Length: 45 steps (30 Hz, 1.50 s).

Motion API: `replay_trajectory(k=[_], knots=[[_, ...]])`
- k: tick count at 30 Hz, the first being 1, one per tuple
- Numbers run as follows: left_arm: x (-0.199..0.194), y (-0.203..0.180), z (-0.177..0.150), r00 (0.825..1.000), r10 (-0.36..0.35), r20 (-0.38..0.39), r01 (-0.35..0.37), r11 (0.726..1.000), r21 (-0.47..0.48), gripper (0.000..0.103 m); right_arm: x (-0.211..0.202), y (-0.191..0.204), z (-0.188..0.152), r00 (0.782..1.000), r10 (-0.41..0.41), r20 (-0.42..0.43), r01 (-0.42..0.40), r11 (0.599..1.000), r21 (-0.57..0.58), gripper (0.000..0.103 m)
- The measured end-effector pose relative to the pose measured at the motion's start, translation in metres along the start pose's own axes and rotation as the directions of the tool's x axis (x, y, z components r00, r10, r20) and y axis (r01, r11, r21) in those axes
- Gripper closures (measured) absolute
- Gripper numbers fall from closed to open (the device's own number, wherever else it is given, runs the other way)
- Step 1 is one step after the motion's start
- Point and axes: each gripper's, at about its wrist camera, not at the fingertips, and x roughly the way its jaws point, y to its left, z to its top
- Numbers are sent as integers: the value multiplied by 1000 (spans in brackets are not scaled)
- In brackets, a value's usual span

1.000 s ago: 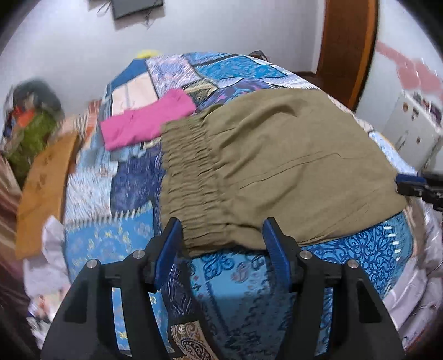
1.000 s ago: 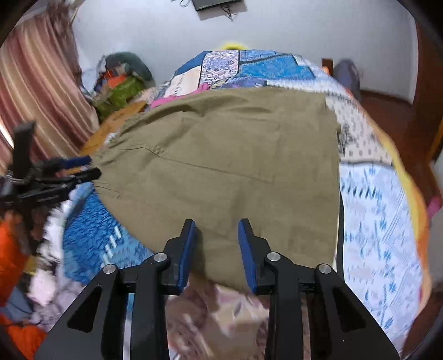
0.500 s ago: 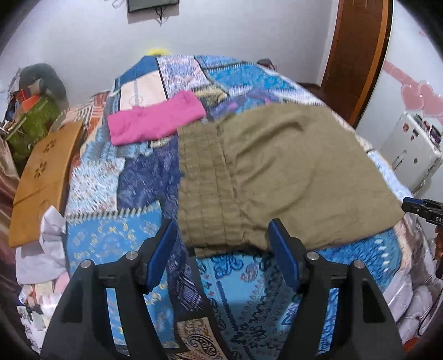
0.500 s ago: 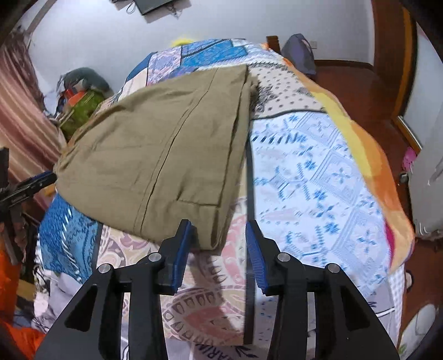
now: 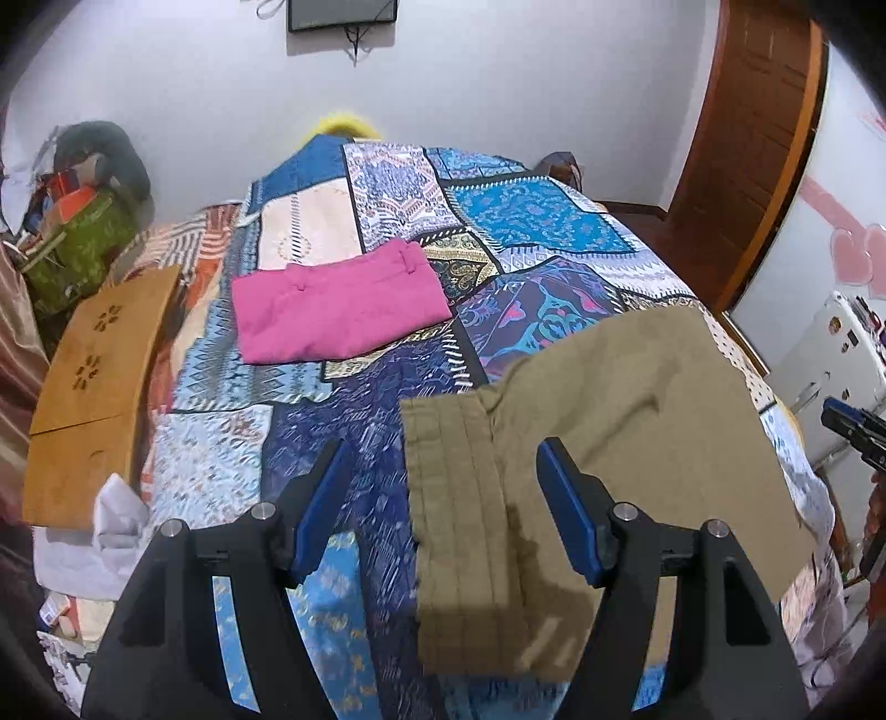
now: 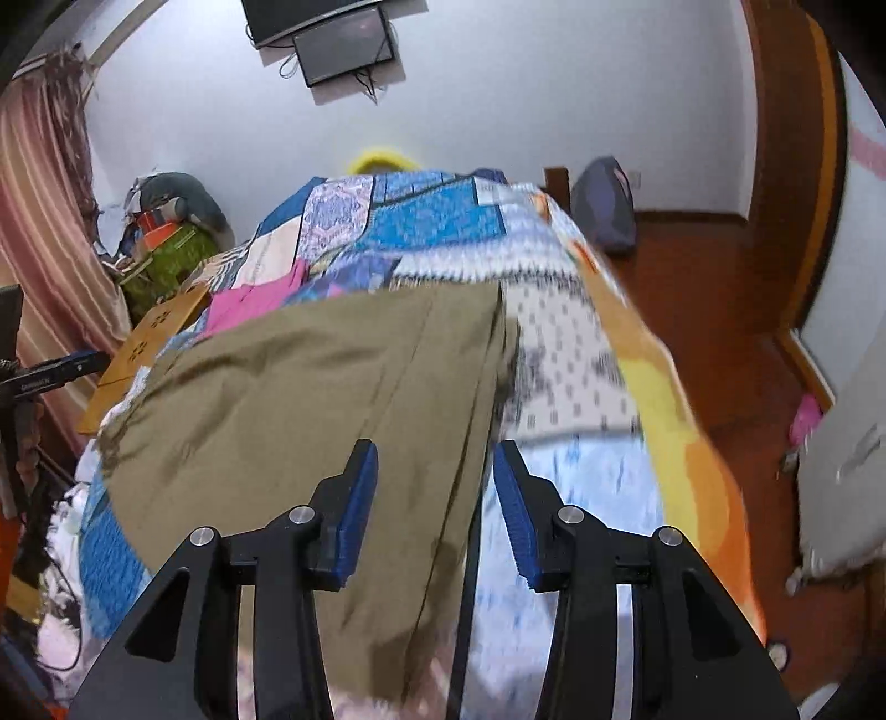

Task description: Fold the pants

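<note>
The olive pants are matt woven cloth, ribbed at the waistband. The pink garment looks like soft matt cloth. The bed wears printed patchwork fabric; the tray is smooth wood, possibly bamboo.

Home bedroom, patchwork-quilted bed, wooden door, wall-mounted screen

- The near edge of the olive pants is hidden behind the left gripper.
- In the right wrist view the bedspread is blurred.
- The wall screen is cut off at the top.
</note>
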Motion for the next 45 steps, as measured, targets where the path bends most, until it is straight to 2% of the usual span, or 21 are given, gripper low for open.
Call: replay_trajectory(k=[8,13,16,21,22,24,25,27,33,36,40,42,43,45], knots=[[52,7,18,998,-1,-68,1,1000,-8,34,56,-18,42,1000,-12,-12,12,1000,-10,53],[79,6,23,995,-14,-102,15,1000,11,32,102,-26,60,998,-32,-59,30,999,-40,53],[94,8,21,995,12,-104,-12,1000,-5,29,132,-30,67,994,-29,-106,23,999,-49,53],[105,12,16,994,-1,-107,-3,999,-37,28,170,-43,75,988,-11,-152,11,1000,-1,53],[106,12,15,994,2,-106,-6,999,-39,28,174,-45,76,988,6,-153,-3,1000,18,55],[108,14,15,995,14,-102,-19,999,-48,28,179,-45,77,987,26,-155,-22,999,25,77],[109,15,15,995,22,-100,-27,998,-49,27,181,-42,77,987,10,-158,-9,1000,7,78],[110,17,14,995,28,-99,-33,998,-56,27,183,-34,75,987,-51,-150,41,997,-70,89],[117,34,13,993,29,-115,-46,988,-149,25,187,-26,72,982,-118,-147,94,982,-165,91],[125,42,9,990,-4,-141,-26,979,-204,24,193,-25,75,978,-137,-160,110,980,-169,91],[114,37,14,990,5,-144,-30,985,-172,24,190,-20,85,960,-170,-220,125,971,-204,87],[99,30,17,992,41,-122,-56,991,-125,25,182,-16,90,954,-189,-235,141,969,-205,76],[91,25,19,994,48,-103,-59,993,-102,25,173,-13,92,960,-169,-224,126,973,-194,74],[74,16,21,997,35,-64,-39,997,-62,24,154,-5,95,978,-92,-186,62,985,-163,61]])
